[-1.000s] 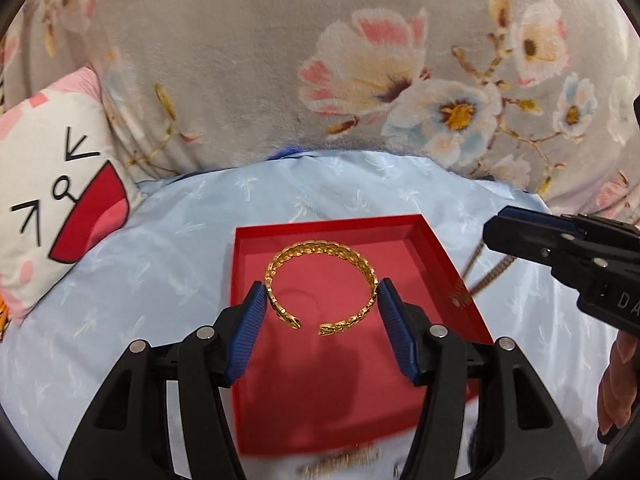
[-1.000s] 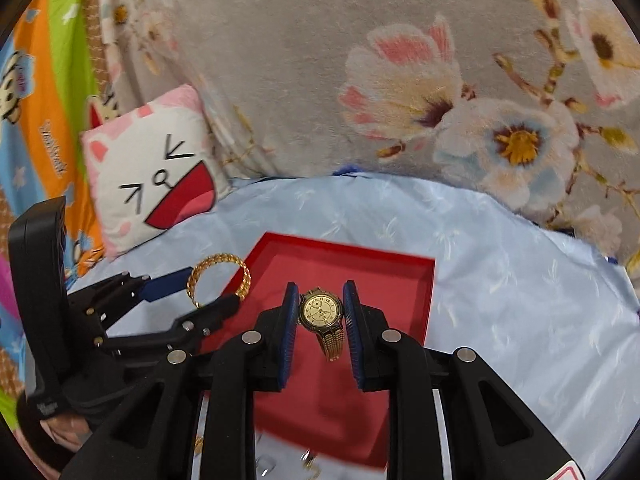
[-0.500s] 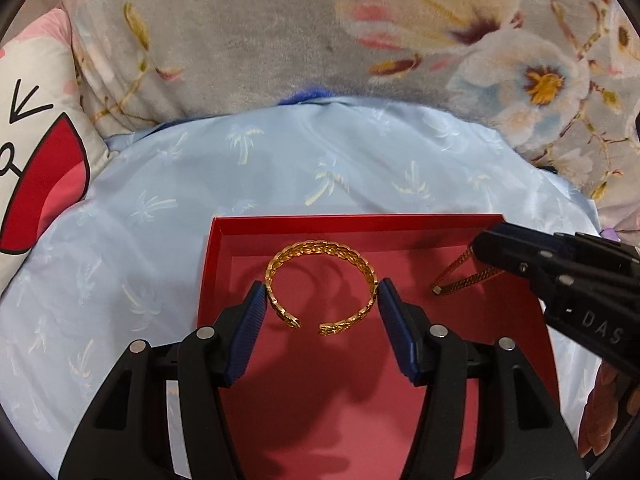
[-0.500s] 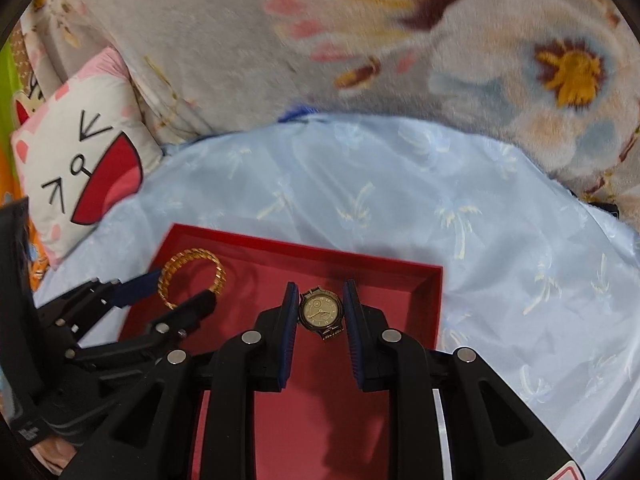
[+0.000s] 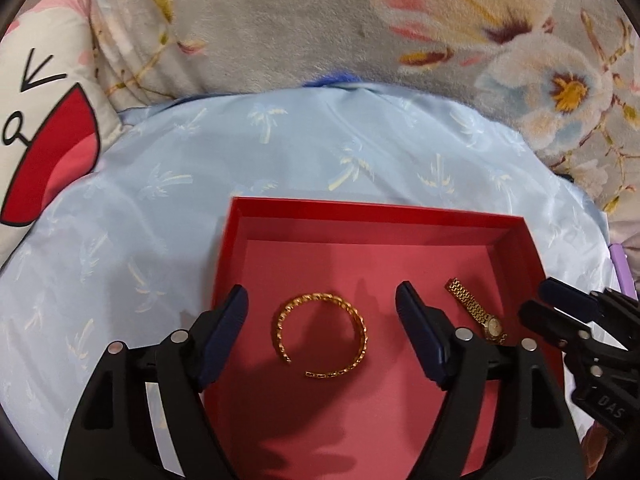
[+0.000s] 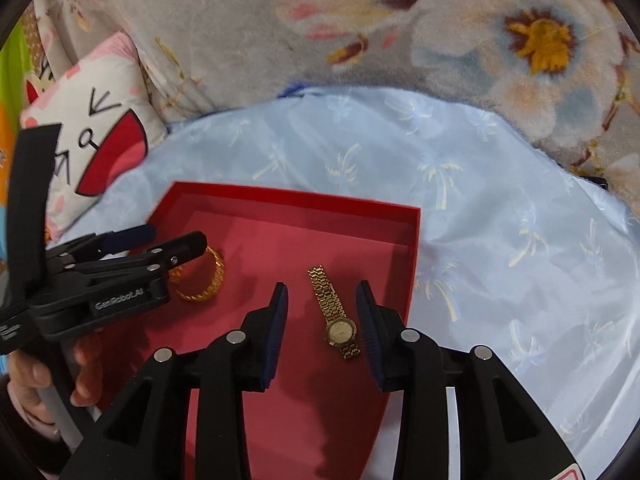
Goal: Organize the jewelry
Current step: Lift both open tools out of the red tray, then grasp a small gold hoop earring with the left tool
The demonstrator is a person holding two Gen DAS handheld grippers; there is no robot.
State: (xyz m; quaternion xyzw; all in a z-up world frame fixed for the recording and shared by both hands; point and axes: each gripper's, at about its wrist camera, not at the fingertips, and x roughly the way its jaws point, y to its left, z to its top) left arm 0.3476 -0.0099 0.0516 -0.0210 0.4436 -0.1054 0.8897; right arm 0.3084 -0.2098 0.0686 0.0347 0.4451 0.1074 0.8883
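A shallow red tray (image 5: 360, 210) (image 6: 300, 196) rests on a pale blue sheet. A gold open bangle (image 5: 322, 336) (image 6: 204, 280) lies flat on the tray floor. My left gripper (image 5: 322, 300) (image 6: 174, 236) straddles it with jaws opening, and neither pad touches it. To the right, a gold watch (image 5: 476, 312) (image 6: 334, 312) lies stretched out on the tray floor. It sits between the opening jaws of my right gripper (image 6: 322, 296) (image 5: 568, 312), close to the right pad but not pinched.
The pale blue sheet (image 5: 140, 200) surrounds the tray. A cartoon-face pillow (image 5: 40, 120) (image 6: 92, 132) lies at the left and a grey floral blanket (image 5: 280, 20) rises behind. A person's hand (image 6: 28, 376) holds the left gripper's handle.
Both grippers came down over the tray. Their jaws spread apart, and the bangle and the watch that they held now lie loose on the tray floor.
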